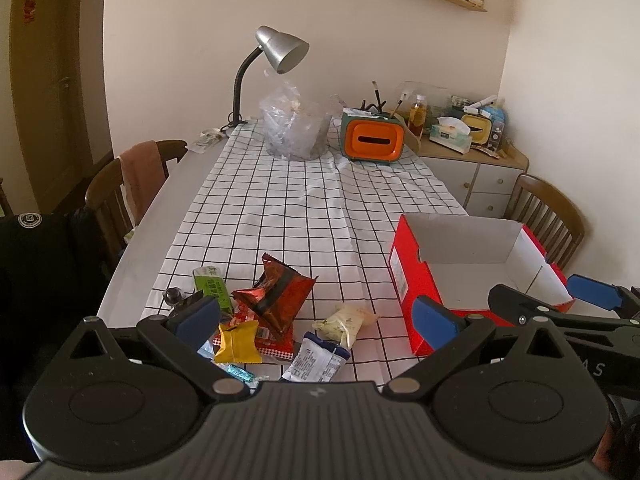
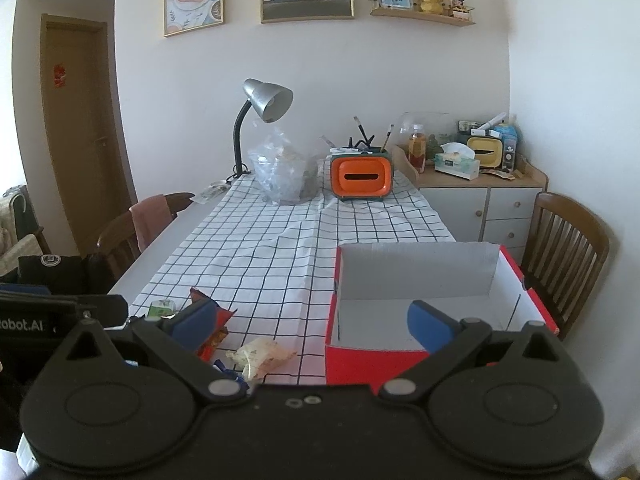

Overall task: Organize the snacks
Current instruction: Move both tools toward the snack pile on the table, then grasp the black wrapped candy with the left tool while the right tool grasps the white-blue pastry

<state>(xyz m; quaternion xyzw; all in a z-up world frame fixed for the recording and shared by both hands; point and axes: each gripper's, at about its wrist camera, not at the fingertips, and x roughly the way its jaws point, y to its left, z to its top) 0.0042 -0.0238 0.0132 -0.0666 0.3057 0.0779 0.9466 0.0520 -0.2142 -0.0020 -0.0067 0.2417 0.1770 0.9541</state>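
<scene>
- Checked cloth (image 1: 296,208) covers tabletop
- Snack packets (image 1: 272,312) piled near-left, just beside red box (image 1: 416,292); box empty
- L tongs (image 1: 316,320) spread wide, nothing held
- R tongs (image 2: 312,322) likewise, over box edge

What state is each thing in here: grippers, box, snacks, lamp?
Left gripper: jaws open, holding nothing.
Right gripper: jaws open, holding nothing.
Red box: open on top, no snacks inside.
Snacks: loose heap on the cloth, outside the box.
Red packet: crumpled, propped atop the heap.
Pale packet: lying flat, apart from the heap.
Lamp: appears unlit.
</scene>
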